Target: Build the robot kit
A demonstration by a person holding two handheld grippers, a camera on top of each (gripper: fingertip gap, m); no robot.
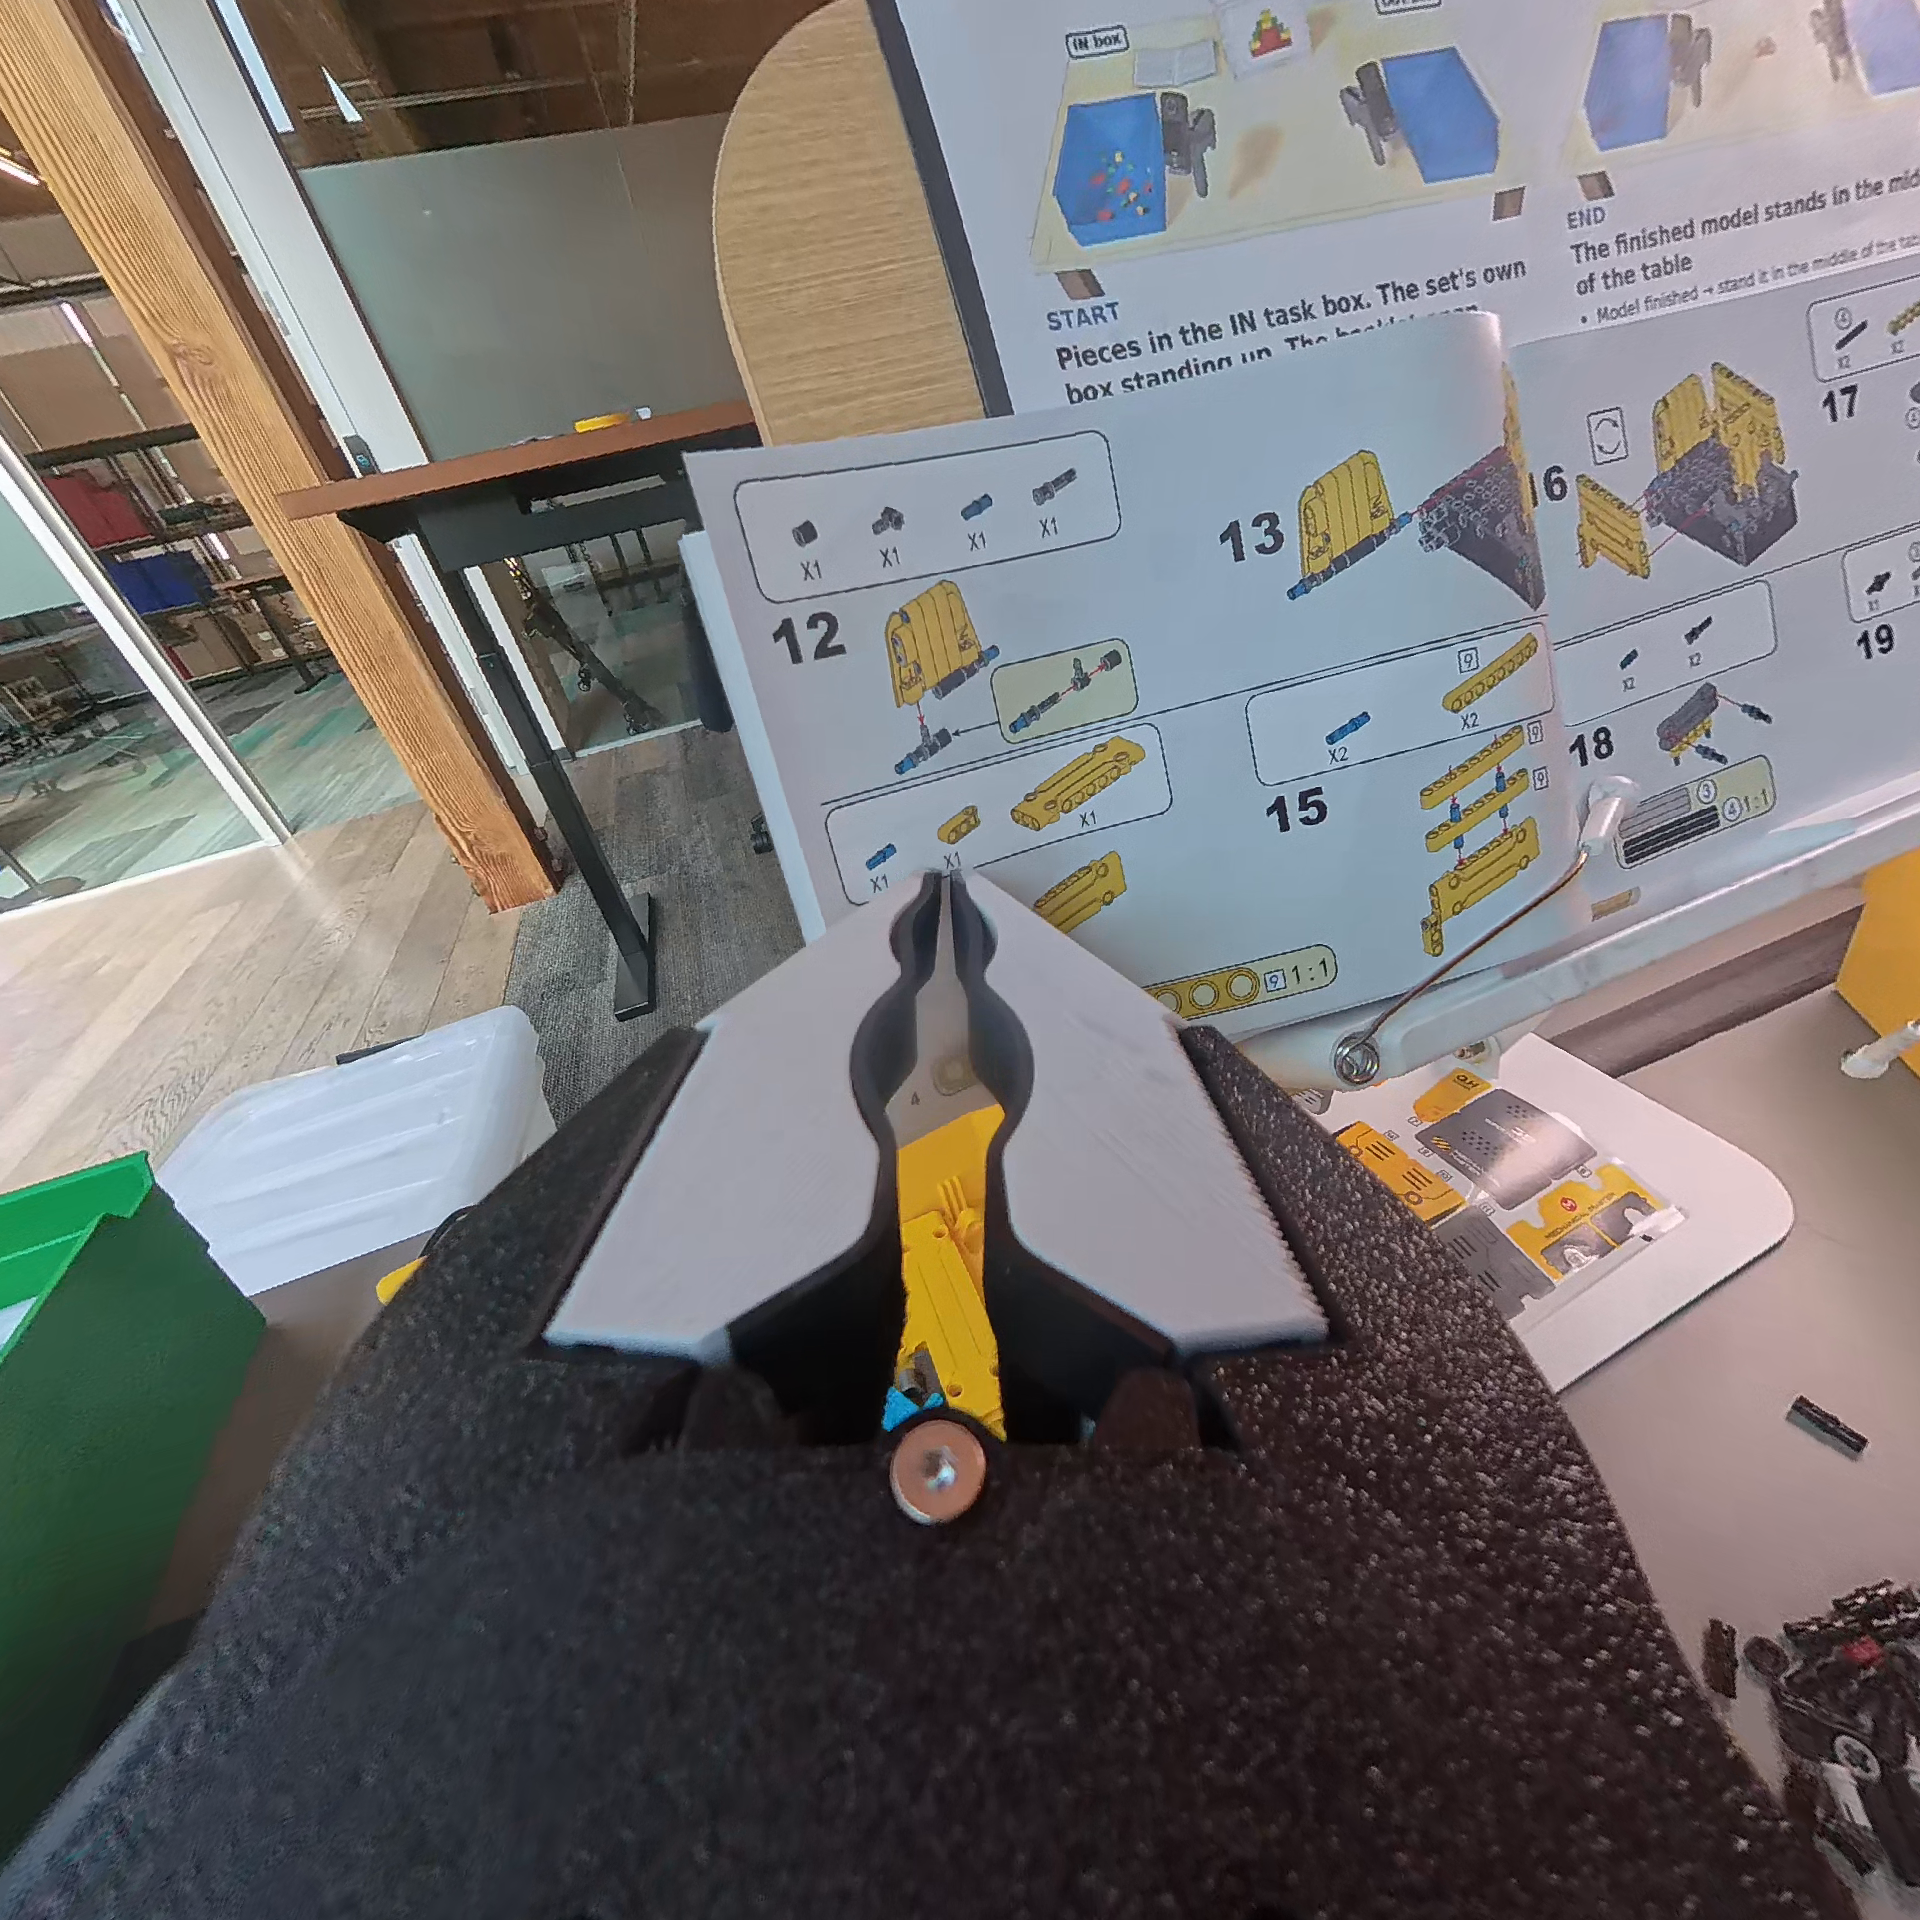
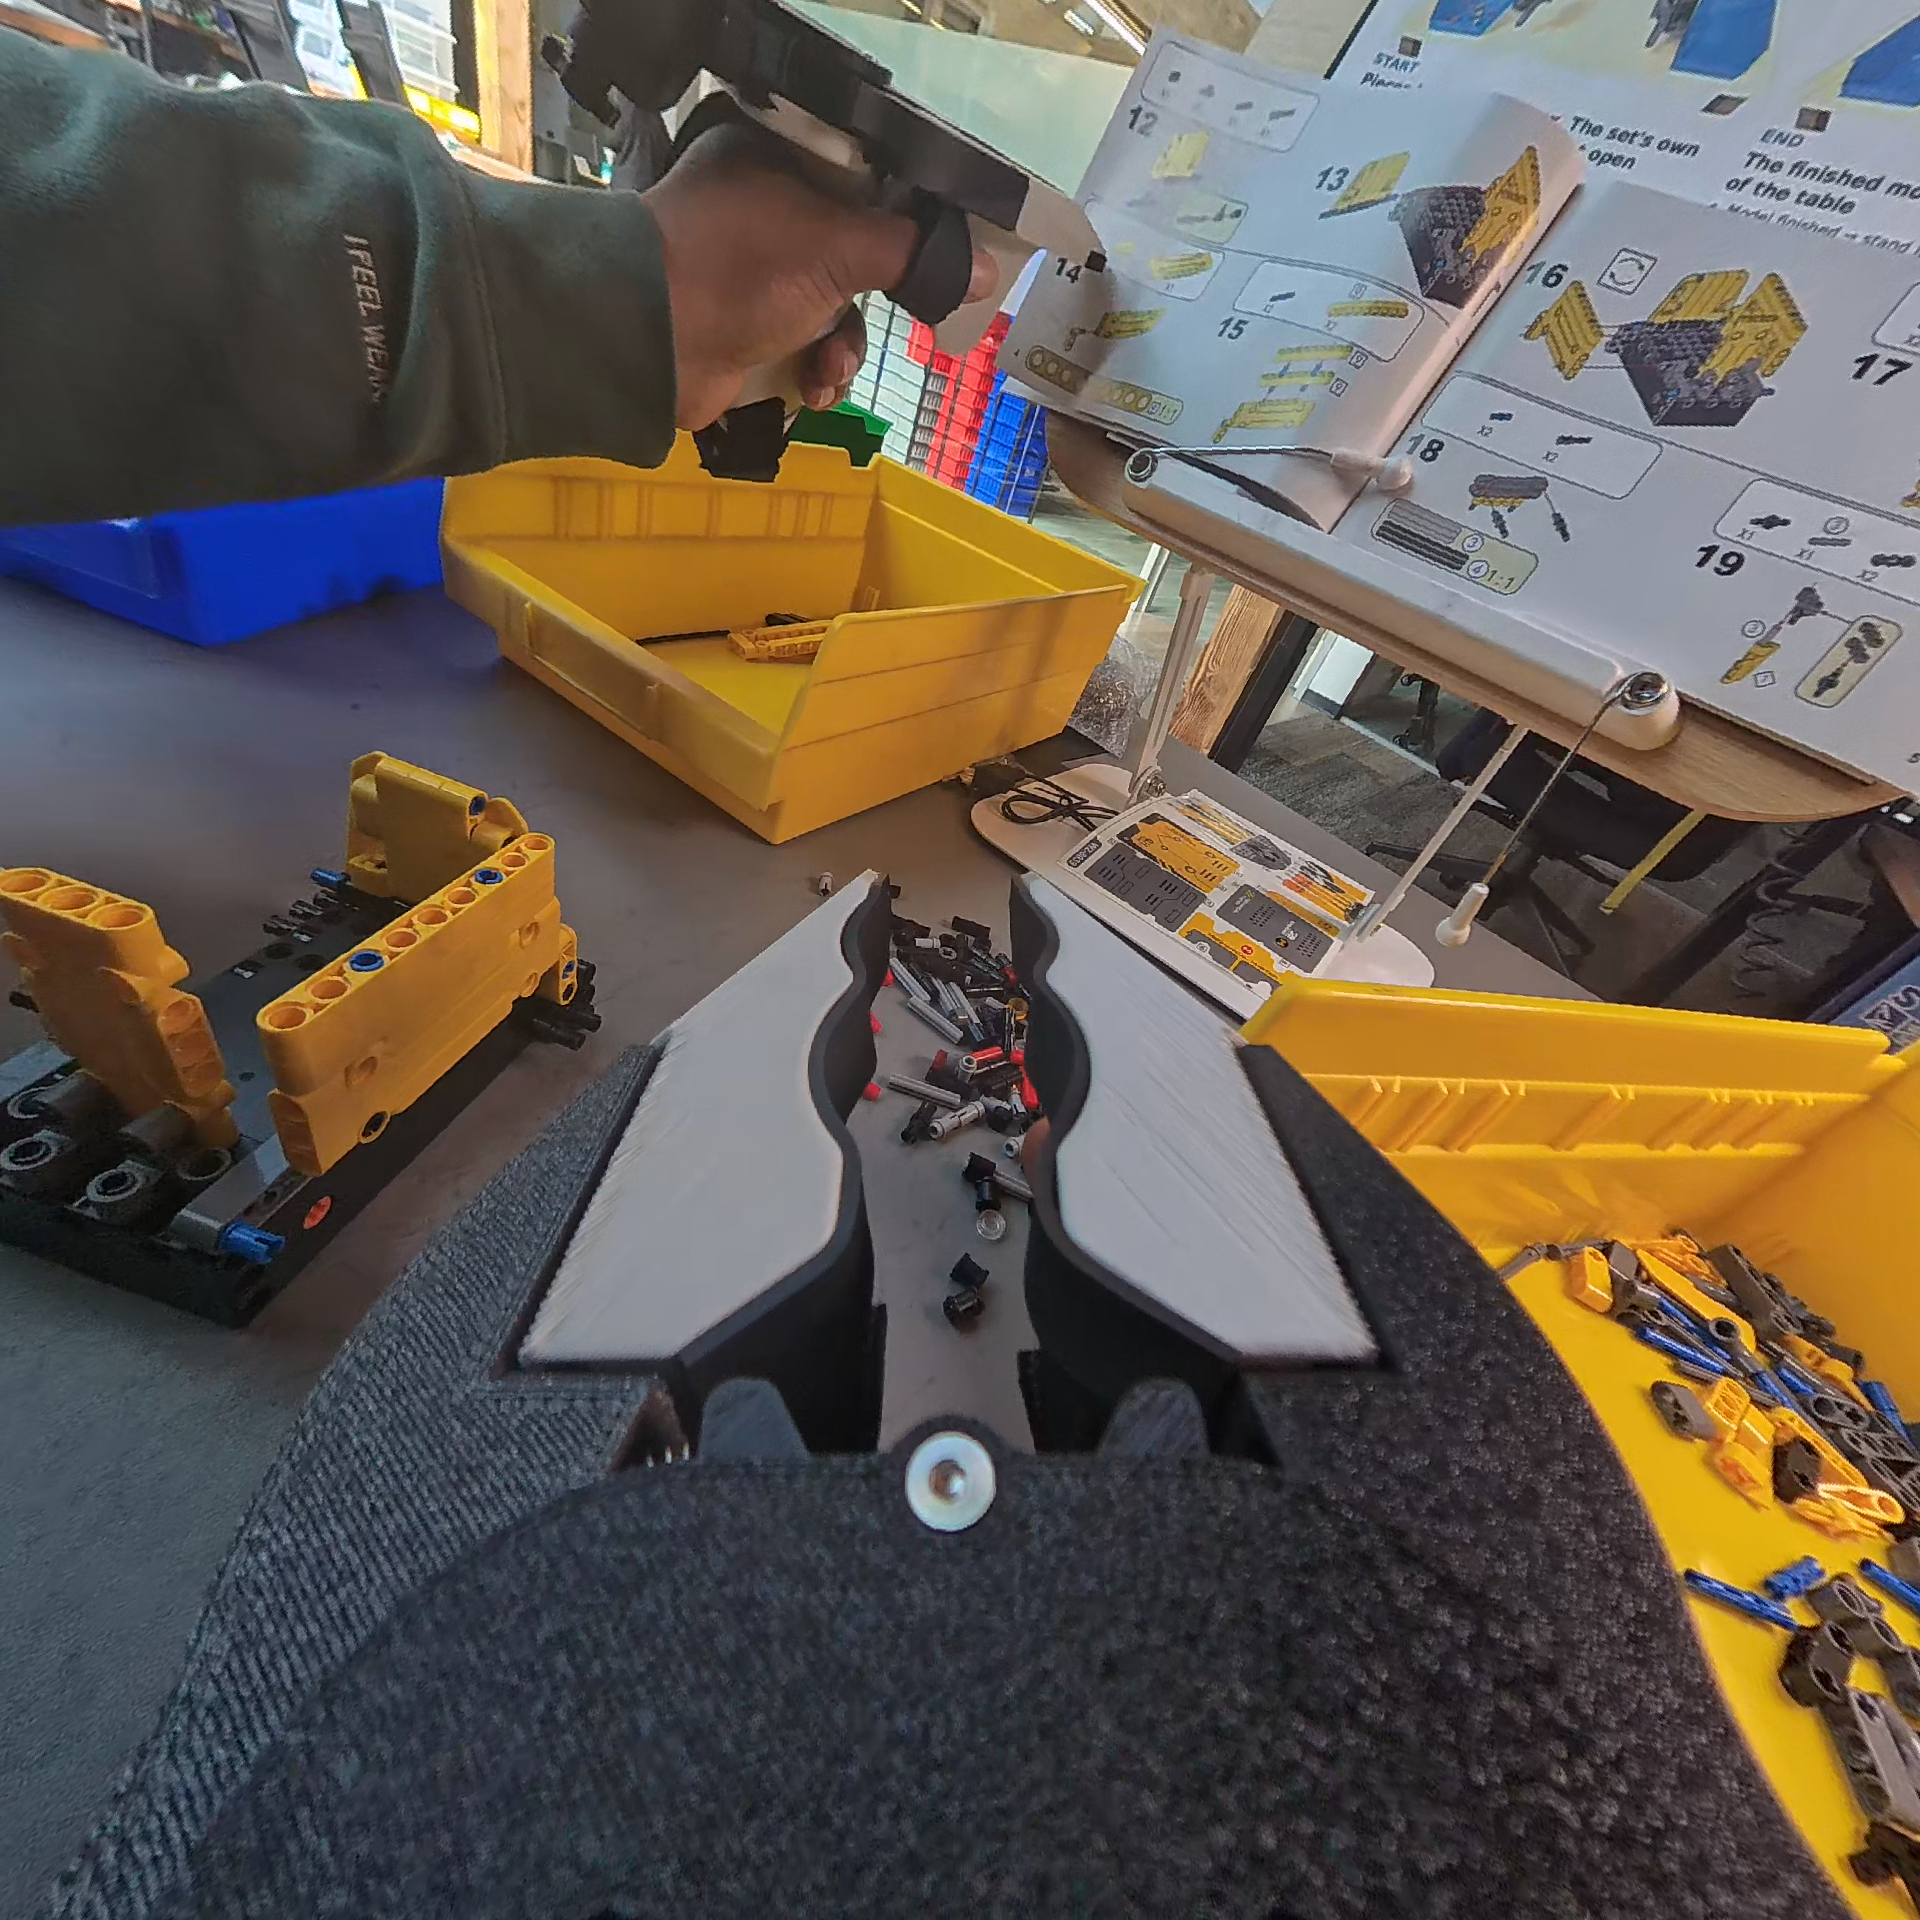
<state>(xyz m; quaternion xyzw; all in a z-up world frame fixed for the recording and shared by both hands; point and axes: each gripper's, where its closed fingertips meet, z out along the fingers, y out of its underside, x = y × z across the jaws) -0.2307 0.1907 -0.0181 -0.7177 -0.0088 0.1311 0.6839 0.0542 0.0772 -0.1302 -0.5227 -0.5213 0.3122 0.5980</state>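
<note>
My left gripper (image 1: 948,883) has its fingertips closed together, raised in front of the lower left corner of an open instruction booklet (image 1: 1143,675) on a white stand. Yellow parts with a blue pin (image 1: 951,1278) show through the gap between its fingers; I cannot tell whether they are held. In the right wrist view a hand holds this gripper (image 2: 1091,255) up at the booklet's left edge (image 2: 1299,260). My right gripper (image 2: 951,888) is open and empty, low over a pile of small black, grey and red pins (image 2: 966,1018) on the grey table.
A part-built yellow and black model (image 2: 312,1039) stands at left. A yellow bin (image 2: 935,665) holding a beam is behind, another yellow bin (image 2: 1558,1143) of parts at right, a blue bin (image 2: 229,566) far left. A sticker sheet (image 2: 1216,894) lies on the stand's base. A green bin (image 1: 104,1403) is also near. The left gripper's tips are roughly 35 centimeters from the right gripper's.
</note>
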